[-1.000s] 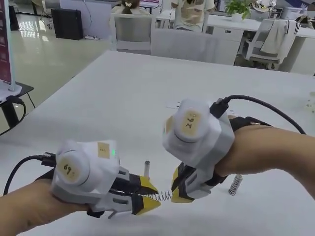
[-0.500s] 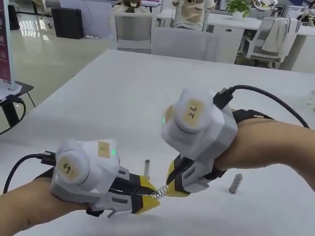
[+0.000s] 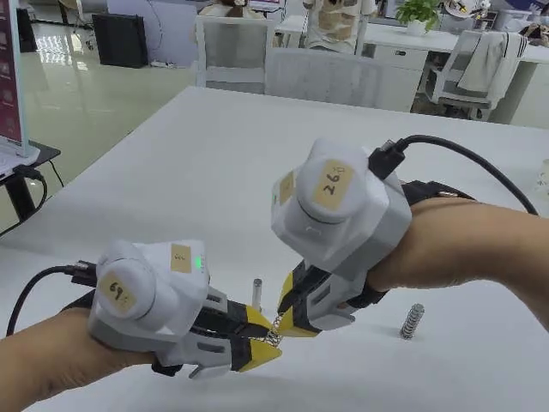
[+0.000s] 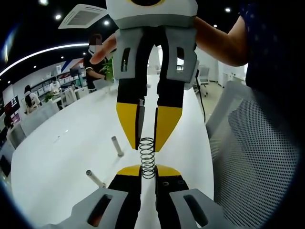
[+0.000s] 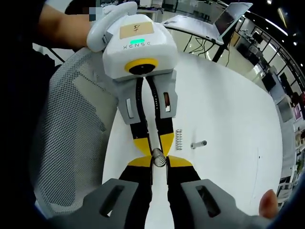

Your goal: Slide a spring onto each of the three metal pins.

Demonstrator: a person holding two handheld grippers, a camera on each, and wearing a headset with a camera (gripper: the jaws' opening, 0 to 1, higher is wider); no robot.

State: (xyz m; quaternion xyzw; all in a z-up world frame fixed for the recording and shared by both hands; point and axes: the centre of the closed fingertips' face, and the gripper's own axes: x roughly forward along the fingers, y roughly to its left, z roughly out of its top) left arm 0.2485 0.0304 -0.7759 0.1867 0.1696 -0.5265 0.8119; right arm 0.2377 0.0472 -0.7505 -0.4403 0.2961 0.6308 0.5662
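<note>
Coiled steel spring (image 4: pixel 147 157), small and bright, is held off the white table (image 3: pixel 214 172) between the two pairs of tongs, which meet tip to tip low in front of the person. The left tongs (image 4: pixel 148 172) are closed on one end of it. The right tongs (image 4: pixel 147 138) are drawn in to a narrow gap and nip the other end, so the coil bridges the short space between the yellow tips. Holding it by both ends probably keeps so limp a thing straight, and looks like a hand-over or a re-grip, so that one pair ends up with a free, open end to present to a pin.

A short grey metal pin (image 3: pixel 256 290) stands upright on the table just behind the tongs, with no spring on it. The left gripper view shows another bare pin (image 4: pixel 95 179) near it. A second spring (image 3: pixel 412 320) stands well apart to the right. Whether that one already sits on a pin is too small to tell.
</note>
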